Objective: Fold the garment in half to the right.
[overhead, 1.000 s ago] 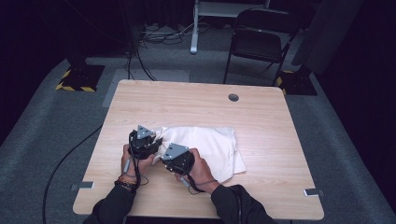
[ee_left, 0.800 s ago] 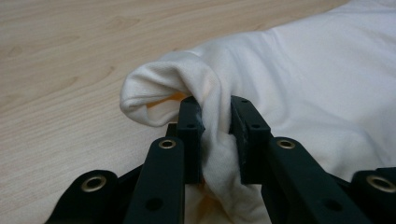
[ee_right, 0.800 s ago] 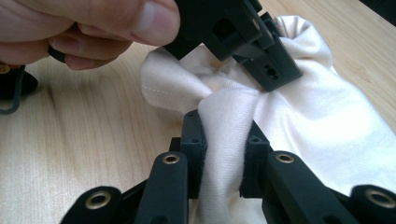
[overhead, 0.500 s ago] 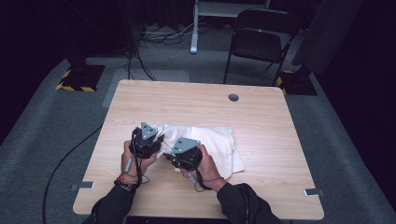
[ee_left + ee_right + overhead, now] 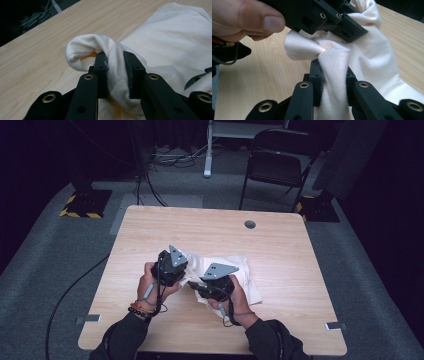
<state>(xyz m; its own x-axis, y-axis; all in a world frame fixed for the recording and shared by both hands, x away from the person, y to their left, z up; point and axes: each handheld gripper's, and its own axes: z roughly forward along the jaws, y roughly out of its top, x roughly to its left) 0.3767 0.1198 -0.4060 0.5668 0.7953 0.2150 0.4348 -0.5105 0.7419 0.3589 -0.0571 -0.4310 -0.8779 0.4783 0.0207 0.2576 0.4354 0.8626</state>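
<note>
Cream cloth point(image 5: 117, 65) pinched between both grippers' jaws, above table point(image 5: 280, 235).

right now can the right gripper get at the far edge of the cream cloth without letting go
Probably not. The right gripper is shut on a bunched fold of the cream cloth at its near left end, close beside the left gripper, which pinches the same end. The far edge lies open, but reaching it means releasing.
</note>
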